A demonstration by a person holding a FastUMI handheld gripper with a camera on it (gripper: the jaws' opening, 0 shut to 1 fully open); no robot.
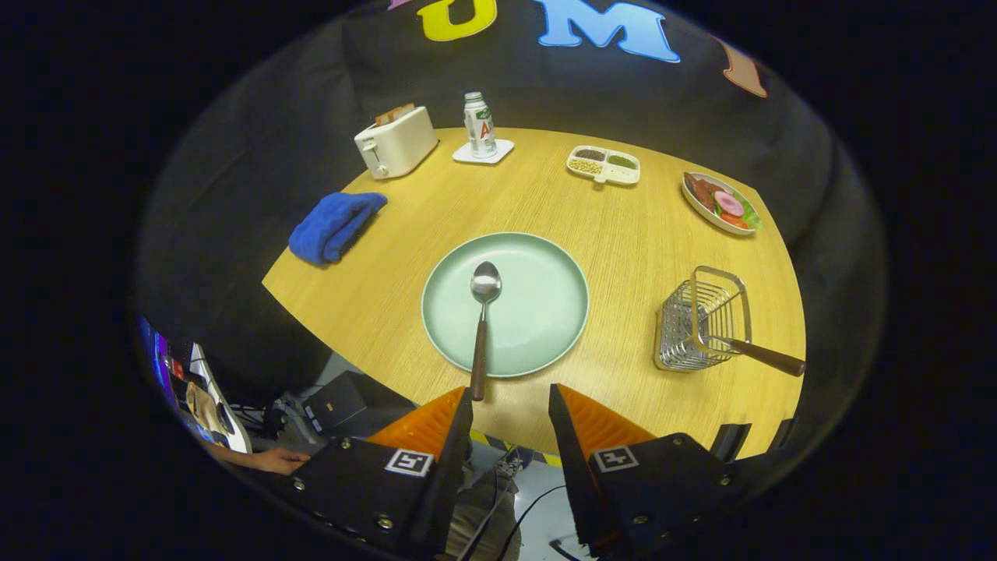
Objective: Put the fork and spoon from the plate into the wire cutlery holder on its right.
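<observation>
Your gripper (pixel 510 405) hangs wide open and empty at the lower centre of the frame, back from the table (pixel 623 234) edge. The spoon (pixel 481 327) lies just ahead, handle end nearly at your left fingertip, long axis pointing away onto the plate (pixel 545 312). The wire cutlery holder (pixel 701 319), right of centre, already holds one brown-handled utensil (pixel 767 357), probably the fork.

- I see a table (pixel 623 234) of pale wood grain, matt finish.
- The plate (pixel 545 312) looks smooth, matt ceramic.
- The spoon (pixel 484 312) has a polished metal bowl and a dark wooden handle.
- The cutlery holder (pixel 697 323) is shiny metal wire.
- The towel (pixel 335 226) is soft, napped cloth.
- The toaster (pixel 396 142) looks like glossy plastic.
- My gripper (pixel 510 405) fingers stand apart, gripping nothing.
</observation>
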